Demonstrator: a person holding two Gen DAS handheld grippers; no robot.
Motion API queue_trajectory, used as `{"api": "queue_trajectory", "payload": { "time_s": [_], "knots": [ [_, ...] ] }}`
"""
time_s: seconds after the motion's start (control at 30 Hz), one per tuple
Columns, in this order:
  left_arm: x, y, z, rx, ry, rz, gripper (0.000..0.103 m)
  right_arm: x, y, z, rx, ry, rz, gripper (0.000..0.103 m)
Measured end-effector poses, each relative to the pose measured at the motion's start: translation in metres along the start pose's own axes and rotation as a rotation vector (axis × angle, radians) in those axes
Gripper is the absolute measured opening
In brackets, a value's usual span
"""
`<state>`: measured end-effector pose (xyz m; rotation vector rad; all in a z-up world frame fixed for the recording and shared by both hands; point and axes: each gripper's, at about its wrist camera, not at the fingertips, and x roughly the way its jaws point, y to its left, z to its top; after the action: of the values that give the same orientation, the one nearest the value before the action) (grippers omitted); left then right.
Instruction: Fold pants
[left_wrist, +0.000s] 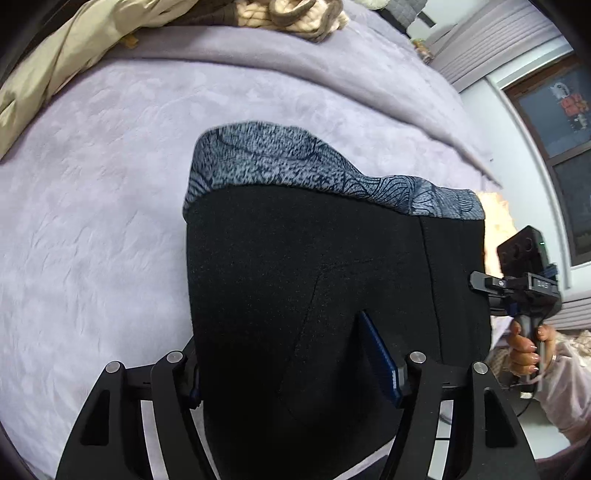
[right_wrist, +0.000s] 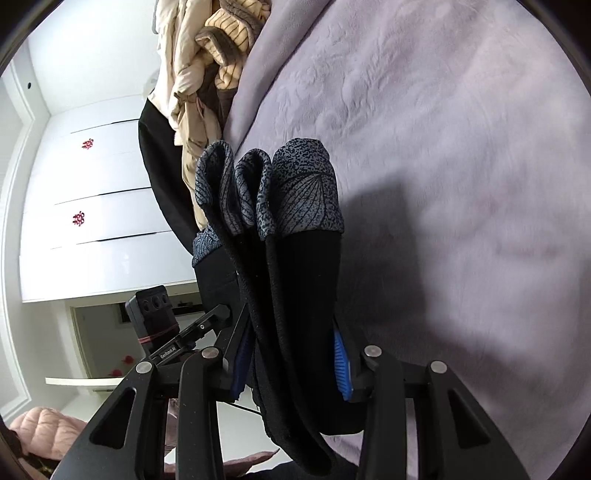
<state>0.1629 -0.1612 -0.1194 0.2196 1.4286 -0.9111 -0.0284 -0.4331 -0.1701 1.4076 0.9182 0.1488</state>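
With my left tongs (left_wrist: 295, 369) and right tongs (right_wrist: 291, 365) both clenched on the pants (left_wrist: 314, 277), uneven lowering onto the bed (left_wrist: 92, 221) could skew the fold.

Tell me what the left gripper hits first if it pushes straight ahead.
The left gripper is already clamped on the pants; they fill its line. Beyond their patterned band probably the lilac bedspread, though depth is unclear.
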Motion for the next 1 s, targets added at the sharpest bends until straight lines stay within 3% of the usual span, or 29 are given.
{"api": "queue_trajectory", "payload": {
  "time_s": [0.07,0.1,0.13,0.17,0.27,0.33,0.37,0.43,0.53,0.63,0.7,0.73,0.8,0.93,1.0],
  "knots": [
    [0.02,0.007,-0.01,-0.012,0.044,0.106,0.073,0.009,-0.007,-0.011,0.0,0.012,-0.067,0.041],
    [0.026,0.011,-0.014,-0.011,0.045,0.146,0.08,0.016,-0.014,-0.014,0.015,0.02,-0.118,0.043],
    [0.027,0.014,-0.016,-0.031,0.028,0.16,0.09,0.022,-0.019,-0.016,0.026,0.022,-0.183,0.053],
    [0.023,0.016,-0.016,-0.063,0.023,0.155,0.091,0.025,-0.022,-0.017,0.034,0.011,-0.258,0.06],
    [0.001,0.01,-0.01,-0.091,-0.027,0.221,0.091,0.016,-0.005,-0.02,0.006,-0.04,-0.393,0.06],
    [-0.017,0.002,-0.003,-0.077,-0.072,0.213,0.091,0.008,0.018,-0.023,-0.067,-0.077,-0.532,0.059],
    [-0.026,-0.004,0.003,-0.063,-0.101,0.209,0.091,0.003,0.031,-0.023,-0.113,-0.099,-0.578,0.044],
    [-0.032,-0.02,0.019,-0.008,-0.142,0.224,0.091,-0.002,0.058,-0.018,-0.181,-0.139,-0.558,0.019],
    [-0.015,-0.027,0.041,0.022,-0.134,0.271,0.091,0.005,0.078,-0.01,-0.24,-0.158,-0.538,0.019],
    [0.031,-0.024,0.046,0.011,-0.072,0.345,0.091,0.033,0.082,0.002,-0.262,-0.128,-0.551,0.019],
    [0.045,-0.008,0.032,-0.036,-0.055,0.312,0.093,0.05,0.069,0.009,-0.269,-0.103,-0.603,0.019],
    [0.047,0.002,0.032,-0.068,-0.048,0.301,0.1,0.056,0.064,0.012,-0.275,-0.102,-0.619,0.019],
    [0.042,0.006,0.034,-0.094,-0.038,0.295,0.101,0.054,0.057,0.013,-0.268,-0.111,-0.613,0.018],
    [0.026,-0.007,0.026,-0.023,-0.029,0.379,0.1,0.038,0.06,0.01,-0.244,-0.113,-0.605,0.02],
    [0.018,-0.014,0.019,-0.019,-0.015,0.396,0.1,0.029,0.065,0.005,-0.255,-0.106,-0.656,0.029]
  ]
}}
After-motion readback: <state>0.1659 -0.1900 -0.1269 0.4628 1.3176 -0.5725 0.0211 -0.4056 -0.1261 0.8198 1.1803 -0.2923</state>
